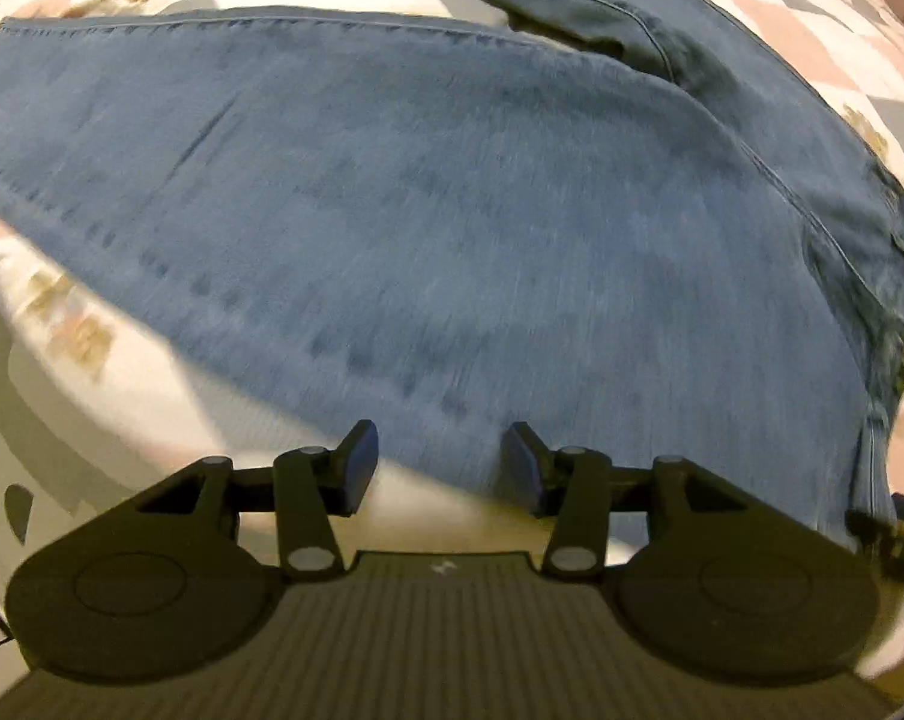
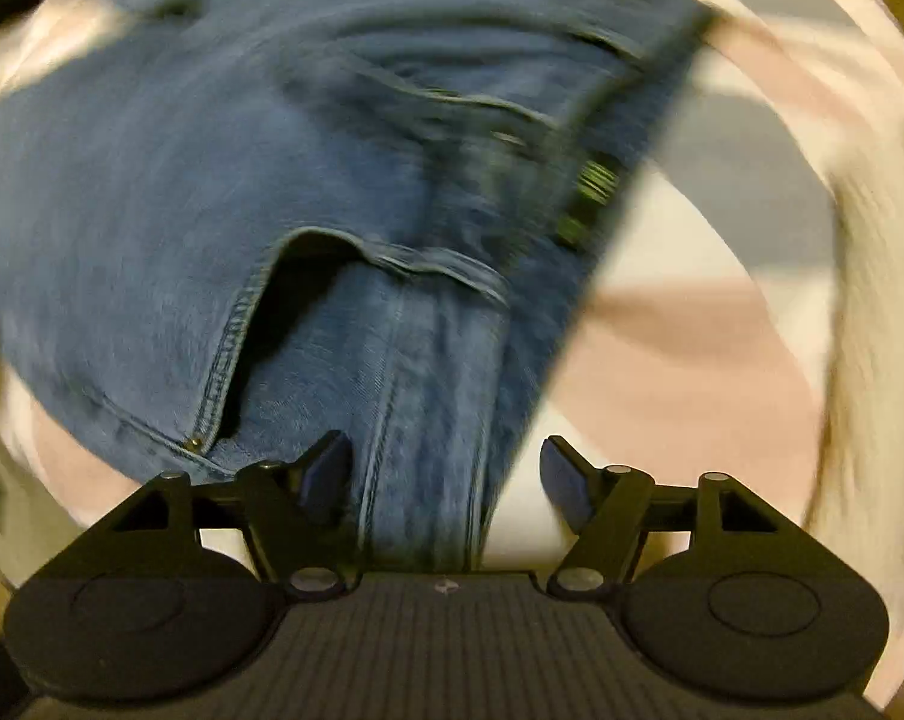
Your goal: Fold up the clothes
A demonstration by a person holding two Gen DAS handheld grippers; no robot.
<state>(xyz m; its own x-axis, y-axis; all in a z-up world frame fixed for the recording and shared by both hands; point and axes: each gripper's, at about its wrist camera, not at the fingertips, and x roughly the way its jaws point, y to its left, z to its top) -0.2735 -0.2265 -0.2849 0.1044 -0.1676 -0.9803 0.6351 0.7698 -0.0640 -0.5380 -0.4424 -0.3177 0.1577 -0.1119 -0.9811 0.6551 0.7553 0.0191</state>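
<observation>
A pair of blue jeans lies spread on a patterned bedspread. In the left wrist view one leg runs from the left edge toward the waist at the right, and a second leg crosses the top. My left gripper is open at the leg's near edge, its jaws apart over the fabric edge. In the right wrist view the jeans show the waistband, a front pocket opening and the fly seam. My right gripper is open, with the fly seam strip running between its fingers toward the camera. That view is motion-blurred.
The bedspread has pink, grey and white diamond shapes with gold flower prints. In the left wrist view its near edge drops off at the lower left. A dark cable shows at the right edge.
</observation>
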